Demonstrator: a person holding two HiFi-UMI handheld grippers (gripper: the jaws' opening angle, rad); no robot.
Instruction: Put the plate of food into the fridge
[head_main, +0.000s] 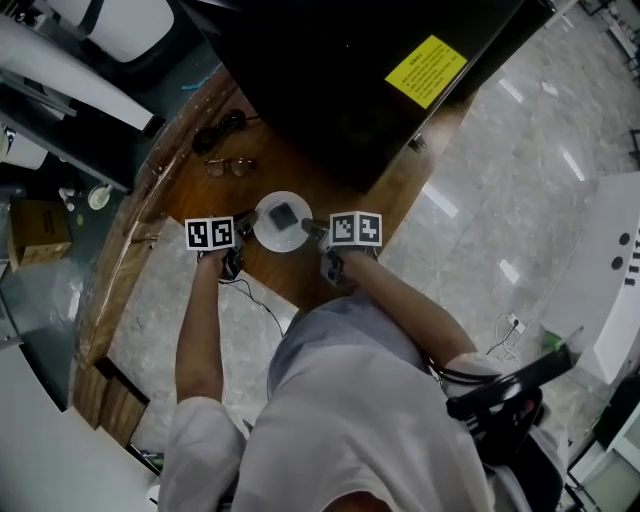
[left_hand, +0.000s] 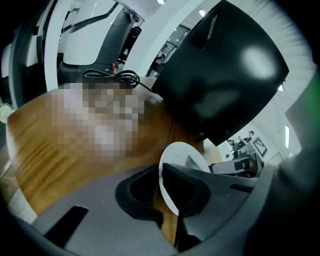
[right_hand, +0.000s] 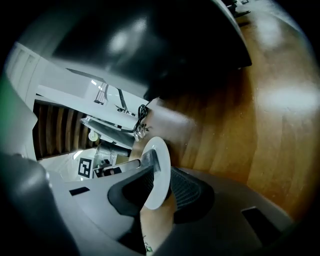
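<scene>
On the wooden desk (head_main: 330, 180) the plate of food (head_main: 283, 222) sits between both tongs. The left tongs (head_main: 246, 228) pinch its rim and the right tongs (head_main: 313, 230) straddle the opposite rim, wide, likely for a balanced lift.

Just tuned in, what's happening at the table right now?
A person works at the plate of food on the table, before the black fridge. The left tongs grip the plate's rim; the right tongs straddle the opposite rim, jaws apart.
</scene>
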